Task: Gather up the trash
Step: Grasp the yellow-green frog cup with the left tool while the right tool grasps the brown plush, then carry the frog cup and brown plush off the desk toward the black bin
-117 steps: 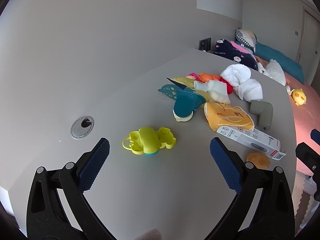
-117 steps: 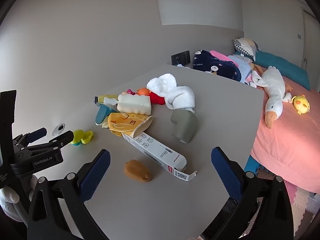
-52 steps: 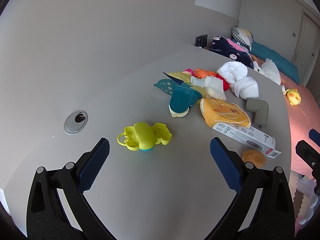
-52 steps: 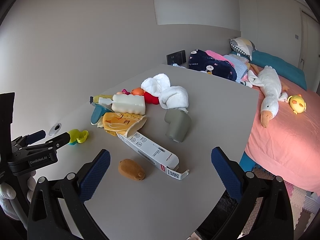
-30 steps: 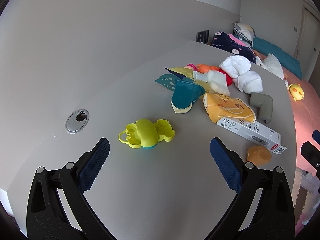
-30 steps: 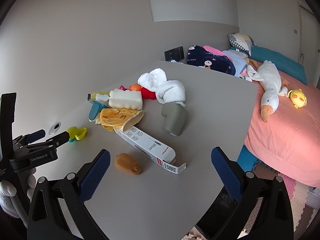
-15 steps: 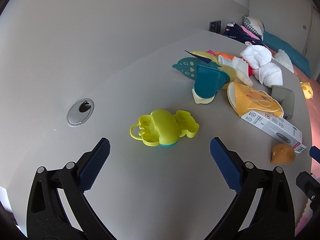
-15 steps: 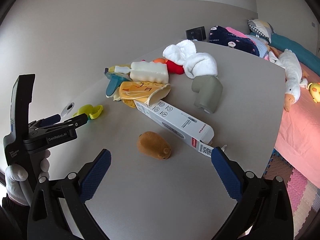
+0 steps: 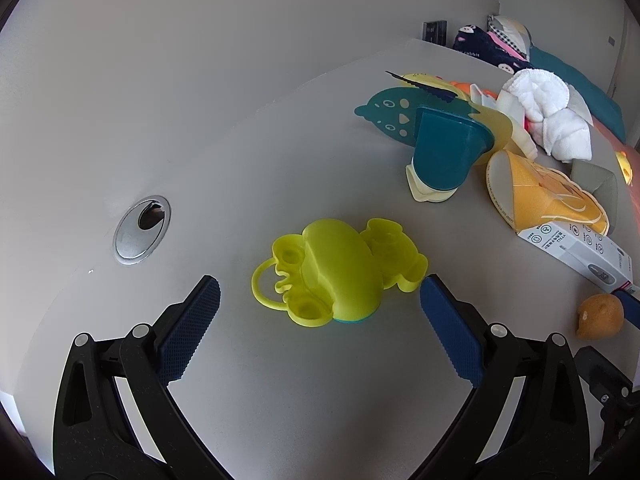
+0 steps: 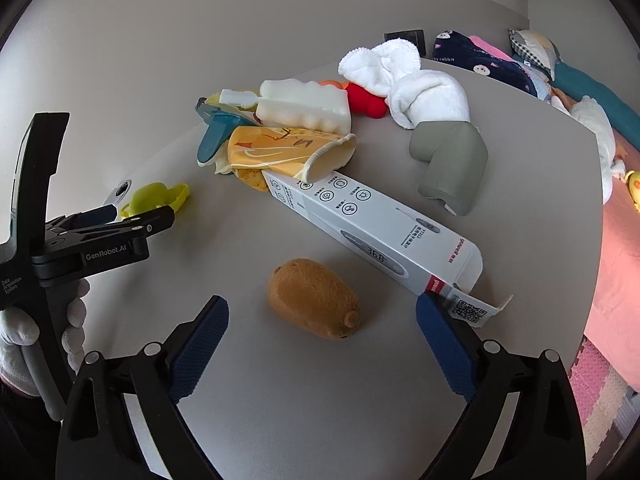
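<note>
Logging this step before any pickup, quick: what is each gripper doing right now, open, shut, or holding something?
Left gripper: open, empty, just short of the yellow-green toy.
Right gripper: open, empty, just short of the brown sponge.

Both wrist views look down close, sharing the brown sponge (image 9: pixel 600 316).

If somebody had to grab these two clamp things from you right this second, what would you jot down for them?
Left hand-held gripper: open, empty, lined up on the yellow-green toy.
Right hand-held gripper: open, empty, lined up on the brown lump.
White box, crumpled orange-yellow cup, grey foam piece, white cloths and teal cup lie on the table.
Done: nothing picked up.
Left: everything; no bin in view.
</note>
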`<state>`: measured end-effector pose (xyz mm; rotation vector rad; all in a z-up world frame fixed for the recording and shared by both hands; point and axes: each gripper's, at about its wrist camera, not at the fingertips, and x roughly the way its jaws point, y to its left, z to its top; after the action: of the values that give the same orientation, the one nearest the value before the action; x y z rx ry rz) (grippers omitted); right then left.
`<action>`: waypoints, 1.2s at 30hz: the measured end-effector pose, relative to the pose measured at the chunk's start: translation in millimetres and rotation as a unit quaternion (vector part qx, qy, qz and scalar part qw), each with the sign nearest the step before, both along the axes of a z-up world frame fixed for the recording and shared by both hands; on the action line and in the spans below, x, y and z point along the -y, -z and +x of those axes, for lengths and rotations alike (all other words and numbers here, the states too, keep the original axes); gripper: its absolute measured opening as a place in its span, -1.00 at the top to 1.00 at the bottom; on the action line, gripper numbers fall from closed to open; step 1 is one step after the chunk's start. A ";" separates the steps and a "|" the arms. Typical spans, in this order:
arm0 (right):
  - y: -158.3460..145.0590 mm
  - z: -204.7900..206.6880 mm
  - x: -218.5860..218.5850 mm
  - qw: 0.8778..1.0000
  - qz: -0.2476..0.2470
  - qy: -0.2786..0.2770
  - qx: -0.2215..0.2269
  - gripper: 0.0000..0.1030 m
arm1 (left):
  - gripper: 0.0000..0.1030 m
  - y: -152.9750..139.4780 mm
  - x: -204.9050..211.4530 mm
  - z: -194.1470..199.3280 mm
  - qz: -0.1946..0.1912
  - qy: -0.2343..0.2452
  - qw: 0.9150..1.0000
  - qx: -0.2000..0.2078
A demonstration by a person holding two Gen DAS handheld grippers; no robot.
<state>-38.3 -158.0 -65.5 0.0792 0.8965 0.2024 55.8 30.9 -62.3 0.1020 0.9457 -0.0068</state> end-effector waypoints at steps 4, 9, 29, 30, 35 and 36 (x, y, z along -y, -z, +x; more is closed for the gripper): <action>-0.5 3.9 -4.0 0.999 -0.033 0.005 0.013 -0.32 | -0.82 1.9 -2.0 1.6 0.006 0.000 1.000 0.000; -1.2 5.1 0.4 0.998 -0.052 0.016 0.017 0.18 | -0.50 2.4 -4.8 0.0 0.002 0.007 1.000 0.002; -25.4 -17.4 24.6 0.999 -0.010 0.037 0.031 0.20 | -0.40 -24.4 5.3 -27.5 -0.015 0.012 0.999 0.035; -26.6 -20.1 27.1 0.999 -0.007 0.039 0.033 0.20 | -0.40 -27.0 9.4 -28.7 -0.016 0.012 0.999 0.037; -35.2 -37.1 40.1 0.998 -0.002 0.049 0.044 0.20 | -0.40 -43.4 27.7 -45.5 -0.016 0.026 0.998 0.058; -36.6 -40.2 43.3 0.998 -0.001 0.052 0.045 0.20 | -0.40 -46.7 31.8 -49.2 -0.017 0.030 0.998 0.061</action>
<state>-78.5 -201.3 -28.9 0.1141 0.7997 0.1078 6.6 -0.8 -15.6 0.0972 0.8200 -0.0713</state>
